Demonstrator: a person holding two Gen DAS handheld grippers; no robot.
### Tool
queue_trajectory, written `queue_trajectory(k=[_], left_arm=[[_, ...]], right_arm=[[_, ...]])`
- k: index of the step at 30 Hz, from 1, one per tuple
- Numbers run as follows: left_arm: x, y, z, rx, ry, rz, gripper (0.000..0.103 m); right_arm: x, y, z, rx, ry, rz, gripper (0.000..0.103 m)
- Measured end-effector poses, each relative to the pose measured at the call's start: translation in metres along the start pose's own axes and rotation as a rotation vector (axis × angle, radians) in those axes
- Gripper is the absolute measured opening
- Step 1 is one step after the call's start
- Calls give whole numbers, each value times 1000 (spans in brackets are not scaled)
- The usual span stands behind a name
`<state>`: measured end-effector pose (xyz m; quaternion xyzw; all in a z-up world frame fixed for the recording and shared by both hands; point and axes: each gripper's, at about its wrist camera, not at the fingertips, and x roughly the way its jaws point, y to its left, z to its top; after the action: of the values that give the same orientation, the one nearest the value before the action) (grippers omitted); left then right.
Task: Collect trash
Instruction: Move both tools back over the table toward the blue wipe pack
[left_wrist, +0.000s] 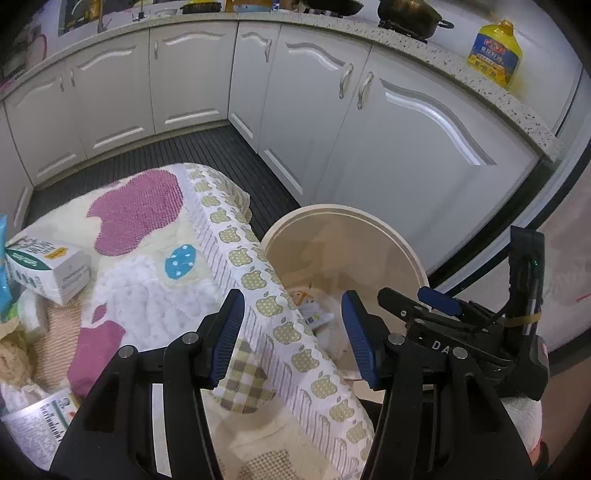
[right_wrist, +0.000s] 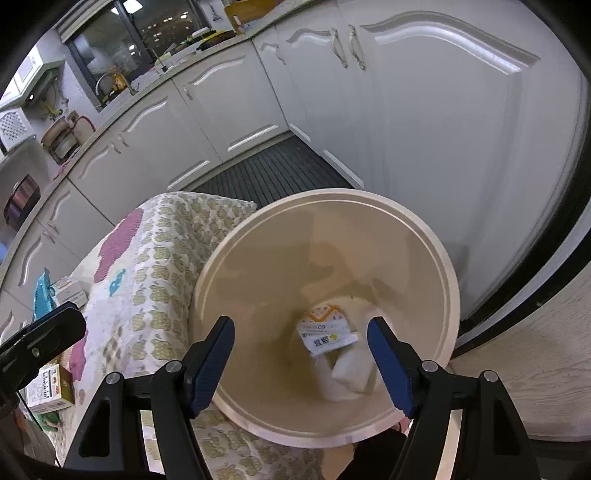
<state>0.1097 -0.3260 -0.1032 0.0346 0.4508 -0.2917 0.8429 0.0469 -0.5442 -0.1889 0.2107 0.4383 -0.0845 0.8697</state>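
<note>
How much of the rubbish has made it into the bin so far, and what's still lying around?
Some is in: a printed packet and white crumpled paper lie at the bottom of the beige bin. Nothing is in hand; the right claw over the bin and the left claw are open and empty. Left on the quilt: a white carton and a small box.

Left gripper (left_wrist: 291, 332) and right gripper (right_wrist: 301, 358), jaws apart, empty, angled downward.

Left gripper (left_wrist: 291, 332) over quilted table edge, blue pads apart, nothing between them. Right gripper (left_wrist: 439, 306) alongside, above cream bin (left_wrist: 399, 243). Printed wrapper (left_wrist: 314, 314) and white scraps lie inside bin. Apple-print quilt (left_wrist: 155, 258) covers table; white carton (left_wrist: 44, 266) rests at left.
</note>
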Motion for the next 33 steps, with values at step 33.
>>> queue_trajectory(k=[33], left_arm=[[-184, 209, -33, -213, -170, 163, 73]], right_arm=[[-30, 218, -5, -264, -13, 330, 79]])
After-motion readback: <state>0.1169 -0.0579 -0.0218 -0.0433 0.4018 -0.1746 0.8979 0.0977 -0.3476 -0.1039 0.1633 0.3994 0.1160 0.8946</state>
